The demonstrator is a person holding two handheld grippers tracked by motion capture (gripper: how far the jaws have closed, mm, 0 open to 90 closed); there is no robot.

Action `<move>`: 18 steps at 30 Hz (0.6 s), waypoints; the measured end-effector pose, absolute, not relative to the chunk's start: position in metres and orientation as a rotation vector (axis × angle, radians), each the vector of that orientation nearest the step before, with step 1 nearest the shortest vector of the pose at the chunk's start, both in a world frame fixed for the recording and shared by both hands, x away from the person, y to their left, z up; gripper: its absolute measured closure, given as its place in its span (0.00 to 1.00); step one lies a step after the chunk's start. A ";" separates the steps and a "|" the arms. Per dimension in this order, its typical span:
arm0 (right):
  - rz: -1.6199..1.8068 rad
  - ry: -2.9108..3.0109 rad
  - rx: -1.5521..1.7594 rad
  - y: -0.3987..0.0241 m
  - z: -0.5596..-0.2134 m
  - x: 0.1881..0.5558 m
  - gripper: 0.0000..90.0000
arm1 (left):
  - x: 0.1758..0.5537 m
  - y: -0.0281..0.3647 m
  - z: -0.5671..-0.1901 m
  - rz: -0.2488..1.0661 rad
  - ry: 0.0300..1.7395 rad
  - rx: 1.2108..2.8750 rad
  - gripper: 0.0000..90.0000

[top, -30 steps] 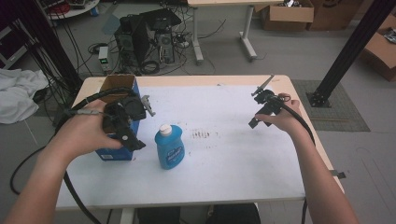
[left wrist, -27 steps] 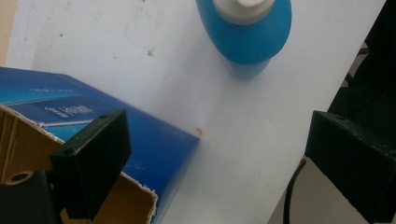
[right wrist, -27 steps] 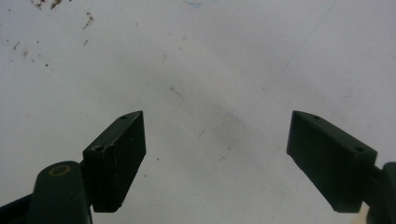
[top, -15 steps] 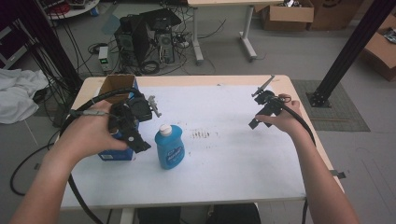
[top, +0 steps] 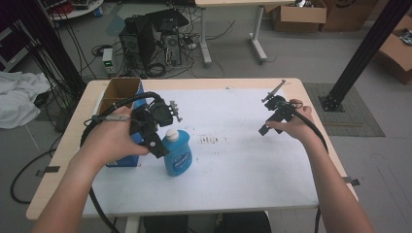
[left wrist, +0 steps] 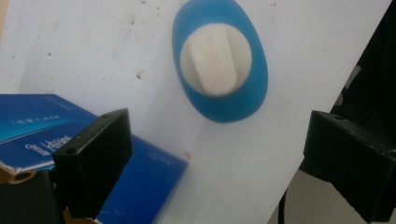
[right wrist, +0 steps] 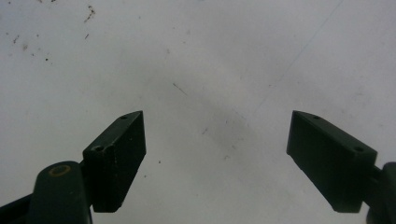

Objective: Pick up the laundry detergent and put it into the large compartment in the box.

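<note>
Left of frame centre, the blue bottle stands upright just beside the blue box, under the left gripper, jaws spread empty; the right gripper, likewise released, hovers over bare table at right.

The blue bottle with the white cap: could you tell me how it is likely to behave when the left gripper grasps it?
The blue bottle stands upright on a narrow oval base, so a sideways nudge may tip it. Its smooth plastic sides could slip between the left gripper's open jaws. It probably flexes slightly when squeezed.
</note>
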State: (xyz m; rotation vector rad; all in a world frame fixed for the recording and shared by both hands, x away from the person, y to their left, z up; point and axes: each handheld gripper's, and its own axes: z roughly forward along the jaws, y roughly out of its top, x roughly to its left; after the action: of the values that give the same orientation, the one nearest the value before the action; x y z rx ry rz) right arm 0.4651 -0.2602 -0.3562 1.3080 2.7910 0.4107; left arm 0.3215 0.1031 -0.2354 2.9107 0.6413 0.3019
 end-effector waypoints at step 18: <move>0.423 2.785 1.311 -0.264 -0.356 0.464 0.22 | 0.334 0.082 -0.250 0.276 0.704 2.925 0.10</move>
State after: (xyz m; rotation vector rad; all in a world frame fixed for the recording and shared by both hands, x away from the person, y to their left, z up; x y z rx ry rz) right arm 0.4639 -0.2643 -0.3557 1.3113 2.7854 0.4232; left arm 0.3342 0.0823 -0.2501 2.9247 0.7044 0.2755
